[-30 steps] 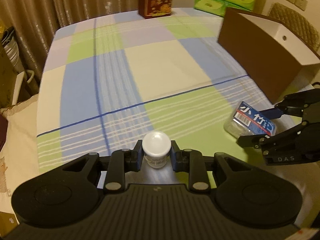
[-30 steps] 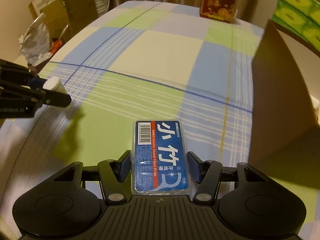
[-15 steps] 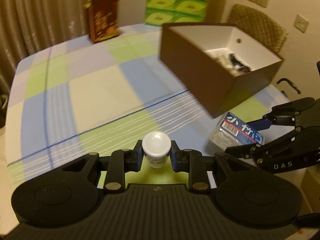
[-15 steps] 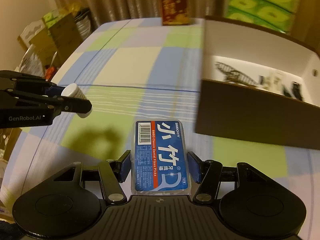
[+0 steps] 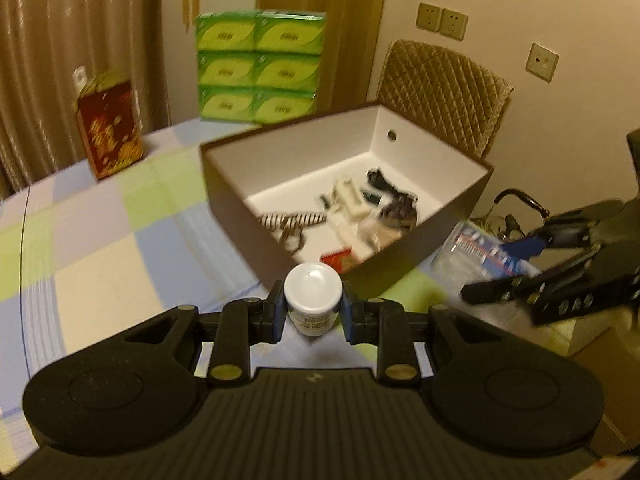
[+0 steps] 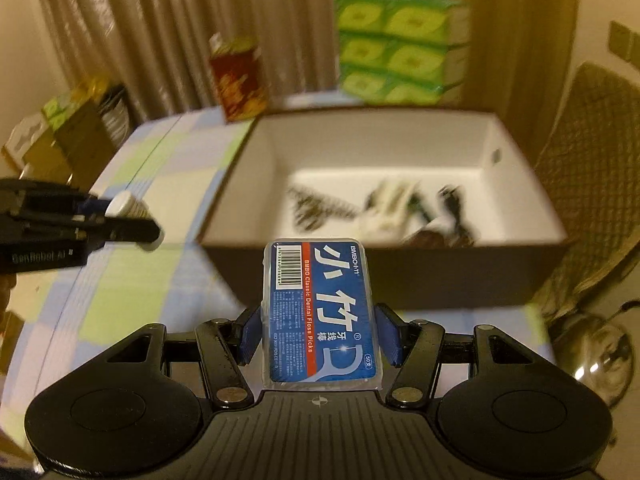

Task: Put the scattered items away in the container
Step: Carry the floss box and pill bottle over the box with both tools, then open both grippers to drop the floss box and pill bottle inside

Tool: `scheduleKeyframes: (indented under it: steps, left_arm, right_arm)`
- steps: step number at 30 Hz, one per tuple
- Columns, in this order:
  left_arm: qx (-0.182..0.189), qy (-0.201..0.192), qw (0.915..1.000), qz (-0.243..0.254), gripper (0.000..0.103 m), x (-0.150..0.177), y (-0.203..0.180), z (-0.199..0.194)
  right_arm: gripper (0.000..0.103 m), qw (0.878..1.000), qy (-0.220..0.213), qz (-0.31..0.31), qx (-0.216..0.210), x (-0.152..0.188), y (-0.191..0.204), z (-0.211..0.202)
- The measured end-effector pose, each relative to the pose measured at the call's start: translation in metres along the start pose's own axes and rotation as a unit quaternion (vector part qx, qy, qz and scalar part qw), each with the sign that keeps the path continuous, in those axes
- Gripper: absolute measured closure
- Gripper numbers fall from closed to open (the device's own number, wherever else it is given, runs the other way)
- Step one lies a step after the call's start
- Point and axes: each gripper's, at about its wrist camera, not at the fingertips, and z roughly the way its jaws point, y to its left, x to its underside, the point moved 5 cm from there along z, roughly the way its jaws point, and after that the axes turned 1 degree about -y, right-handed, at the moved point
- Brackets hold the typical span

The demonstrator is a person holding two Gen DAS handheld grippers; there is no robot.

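Note:
My left gripper point(image 5: 313, 311) is shut on a small white-capped jar point(image 5: 313, 291), held in the air just short of the near corner of the brown box point(image 5: 256, 224). The box has a white inside and holds several small items. My right gripper point(image 6: 320, 336) is shut on a blue dental floss pick box point(image 6: 320, 312), held above the table in front of the brown box's near wall point(image 6: 380, 272). Each gripper shows in the other's view: the right one point(image 5: 520, 276) with the floss box point(image 5: 476, 252), the left one point(image 6: 120, 220) with the jar point(image 6: 124, 204).
A red carton point(image 5: 110, 128) and a stack of green tissue packs point(image 5: 258, 66) stand at the table's far edge. A quilted chair point(image 5: 444, 92) is behind the box. The checked tablecloth point(image 5: 100, 248) stretches to the left. Cardboard boxes point(image 6: 68, 132) sit beyond the table's left side.
Both grippers have risen and moved toward the brown box with their items. The box's inside now shows fully in both views.

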Motion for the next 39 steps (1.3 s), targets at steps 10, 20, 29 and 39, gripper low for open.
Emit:
scheduleKeyframes:
  steps: [10, 20, 29, 39]
  left_arm:
    - [-0.034, -0.001, 0.9993, -0.018, 0.08, -0.054, -0.02, 0.054]
    - [-0.078, 0.045, 0.9951, -0.041, 0.08, -0.062, -0.01, 0.114]
    - [-0.091, 0.082, 0.9915, -0.043, 0.08, -0.056, -0.012, 0.146]
    - [-0.109, 0.116, 0.9871, -0.017, 0.08, -0.041, -0.021, 0.164]
  right_arm:
    - [0.047, 0.998, -0.045, -0.005, 0.039, -0.064, -0.084, 0.013]
    - [0.047, 0.998, -0.012, -0.007, 0.056, -0.081, -0.138, 0.077]
    - [0.047, 0.997, 0.011, -0.036, 0.068, -0.078, -0.155, 0.104]
    - [0.047, 0.995, 0.034, -0.067, 0.069, -0.064, -0.16, 0.116]
